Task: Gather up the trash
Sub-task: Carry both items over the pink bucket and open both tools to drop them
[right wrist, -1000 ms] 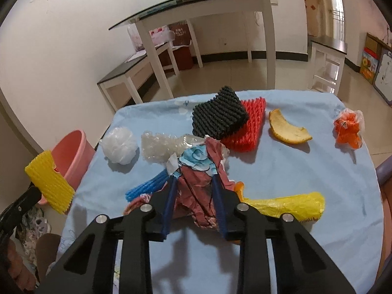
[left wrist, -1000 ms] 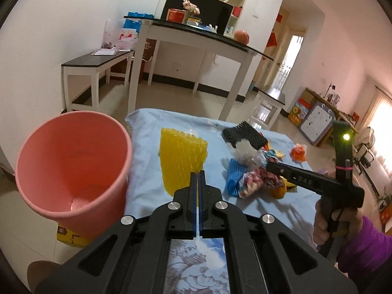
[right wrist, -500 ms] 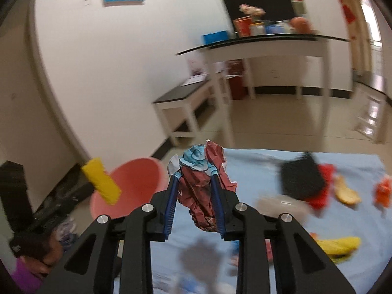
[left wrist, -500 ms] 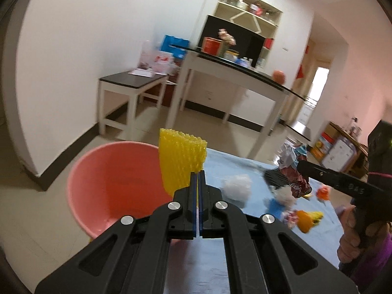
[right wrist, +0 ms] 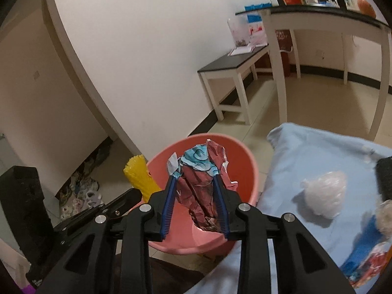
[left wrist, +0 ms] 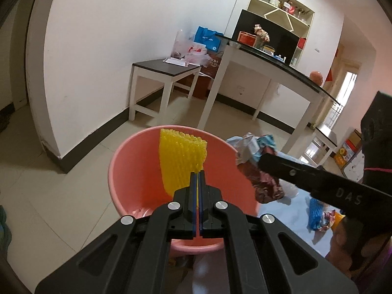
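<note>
The bucket (right wrist: 247, 164) stands on the floor, just beside the cloth (right wrist: 318, 152). Over its left rim, the left gripper (left wrist: 198, 174) is clamped tight on the yellow net (left wrist: 180, 156), which stands upright above the bucket's mouth. Right of the net, over the bucket's middle, the right gripper (right wrist: 196, 178) has the wrapper (right wrist: 201, 183) between its blue pads; its jaws have just been opening, and the wrapper stays between them, touching both. Right of the bucket, a white net (right wrist: 323, 191) lies on the cloth.
</note>
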The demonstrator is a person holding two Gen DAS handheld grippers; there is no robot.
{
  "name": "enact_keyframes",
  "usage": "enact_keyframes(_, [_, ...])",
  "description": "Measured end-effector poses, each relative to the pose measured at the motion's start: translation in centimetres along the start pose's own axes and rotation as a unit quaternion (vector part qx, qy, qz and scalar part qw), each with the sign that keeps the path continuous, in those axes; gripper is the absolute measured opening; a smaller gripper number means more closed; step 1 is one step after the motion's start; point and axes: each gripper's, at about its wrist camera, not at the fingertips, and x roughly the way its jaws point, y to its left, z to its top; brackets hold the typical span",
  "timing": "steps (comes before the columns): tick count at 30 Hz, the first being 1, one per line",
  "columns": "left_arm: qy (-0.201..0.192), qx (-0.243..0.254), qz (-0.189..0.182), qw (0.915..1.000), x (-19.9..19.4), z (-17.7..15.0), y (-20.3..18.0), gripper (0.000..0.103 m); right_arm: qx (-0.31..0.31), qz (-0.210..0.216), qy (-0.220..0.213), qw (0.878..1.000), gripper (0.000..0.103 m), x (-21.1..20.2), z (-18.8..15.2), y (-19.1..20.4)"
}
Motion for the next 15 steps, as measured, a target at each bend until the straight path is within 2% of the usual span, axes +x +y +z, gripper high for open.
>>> enact_keyframes(3, [0.004, 0.004, 0.001, 1.0000, 0.1, -0.4, 0.1, 0.001, -0.005, -0.001, 0.006, 1.000, 0.037, 0.3, -0.4, 0.2])
enact_keyframes(6, [0.018, -0.001, 0.002, 0.9998, 0.7, -0.4, 0.1, 0.001, -0.011, -0.003, 0.005, 1.000, 0.049, 0.4, -0.3, 0.3])
enact_keyframes(11, [0.027, 0.000, 0.004, 0.9996, 0.9, -0.3, 0.0, 0.001, -0.018, -0.008, -0.002, 1.000, 0.053, -0.1, -0.4, 0.2])
enact_keyframes(12, [0.028, 0.001, 0.003, 0.9996, 0.8, -0.4, -0.1, 0.004, -0.018, -0.009, -0.005, 1.000, 0.054, -0.4, -0.5, 0.1])
enact_keyframes(13, [0.028, 0.002, 0.003, 0.9996, 0.7, -0.4, -0.3, 0.016, -0.017, -0.010, -0.007, 1.000, 0.055, -0.9, -0.6, 0.0])
enact_keyframes(15, [0.022, -0.001, -0.007, 0.9997, 0.3, -0.4, -0.6, 0.032, -0.015, -0.011, -0.011, 1.000, 0.055, -1.5, -0.8, -0.3])
